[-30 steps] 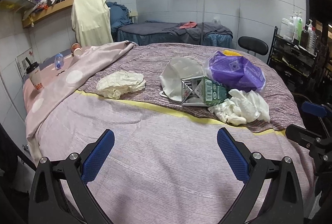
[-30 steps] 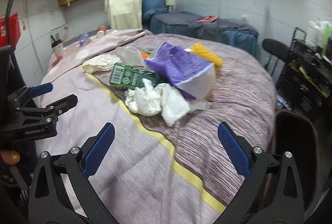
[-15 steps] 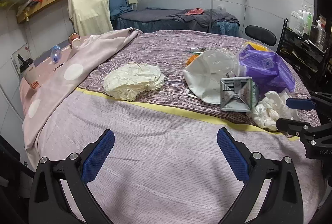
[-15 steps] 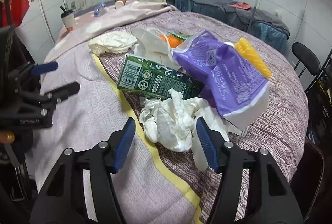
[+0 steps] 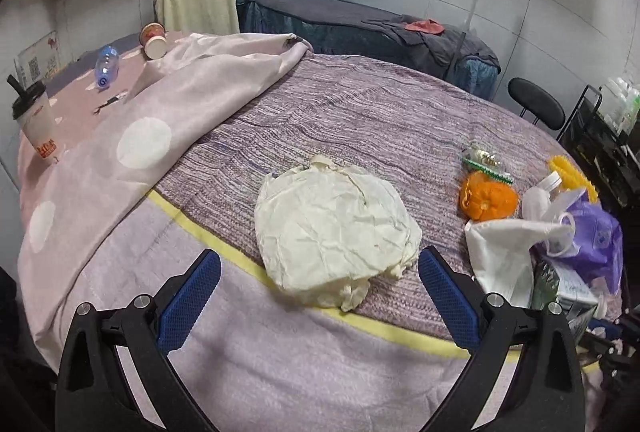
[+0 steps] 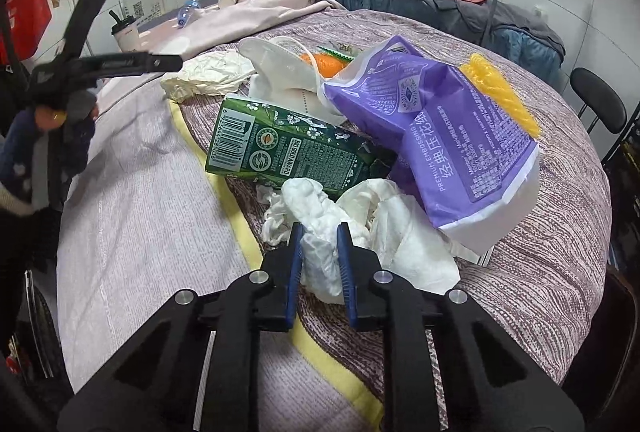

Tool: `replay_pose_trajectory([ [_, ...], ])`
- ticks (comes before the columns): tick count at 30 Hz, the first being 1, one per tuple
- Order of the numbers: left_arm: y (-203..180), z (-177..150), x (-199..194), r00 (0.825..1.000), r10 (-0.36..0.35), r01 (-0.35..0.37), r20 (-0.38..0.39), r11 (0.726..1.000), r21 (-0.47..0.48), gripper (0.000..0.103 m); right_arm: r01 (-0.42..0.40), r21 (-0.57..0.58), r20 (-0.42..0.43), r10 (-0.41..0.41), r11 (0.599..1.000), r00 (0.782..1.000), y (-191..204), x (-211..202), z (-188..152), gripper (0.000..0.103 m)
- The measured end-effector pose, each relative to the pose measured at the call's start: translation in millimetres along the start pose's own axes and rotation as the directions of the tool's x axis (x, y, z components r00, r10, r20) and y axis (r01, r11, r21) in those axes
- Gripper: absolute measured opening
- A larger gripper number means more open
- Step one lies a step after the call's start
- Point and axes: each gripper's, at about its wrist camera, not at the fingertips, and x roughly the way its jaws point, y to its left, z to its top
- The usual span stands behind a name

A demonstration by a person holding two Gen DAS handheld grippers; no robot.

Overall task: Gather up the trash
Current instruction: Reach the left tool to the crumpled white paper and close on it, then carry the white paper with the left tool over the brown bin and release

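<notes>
Trash lies on a bed with a purple blanket (image 5: 360,119). My left gripper (image 5: 318,268) is open, its jaws on either side of the near edge of a crumpled cream paper (image 5: 332,228). My right gripper (image 6: 320,232) is shut on a wad of white tissue (image 6: 324,207). Behind the tissue lie a green carton (image 6: 288,147), a purple tissue bag (image 6: 436,127), a white plastic bag (image 6: 280,67) and an orange peel (image 5: 486,197). The cream paper also shows in the right wrist view (image 6: 208,73).
A pink dotted cover (image 5: 140,135) lies over the bed's left side, with a lidded drink cup (image 5: 34,119), a plastic bottle (image 5: 106,65) and a tipped paper cup (image 5: 154,41) beyond. A black chair (image 5: 536,103) and a rack (image 5: 608,139) stand on the right.
My left gripper moved left and forward up to the cream paper. My right gripper moved in and shut on the white tissue wad.
</notes>
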Motion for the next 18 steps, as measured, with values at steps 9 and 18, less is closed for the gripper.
replay_pose_trajectory([
  [9, 11.9, 8.2, 58.4, 0.987, -0.034, 0.022, -0.154, 0.997, -0.08, 0.058, -0.023, 0.029, 0.048, 0.021, 0.999, 0.999, -3.8, -9.2, -0.7, 0.01],
  [18, -6.5, -2.5, 26.7, 0.997, -0.054, 0.05, -0.058, 0.996, -0.073, 0.02, -0.06, 0.061, 0.124, 0.053, 0.996, 0.991, -7.1, -36.0, -5.3, 0.009],
])
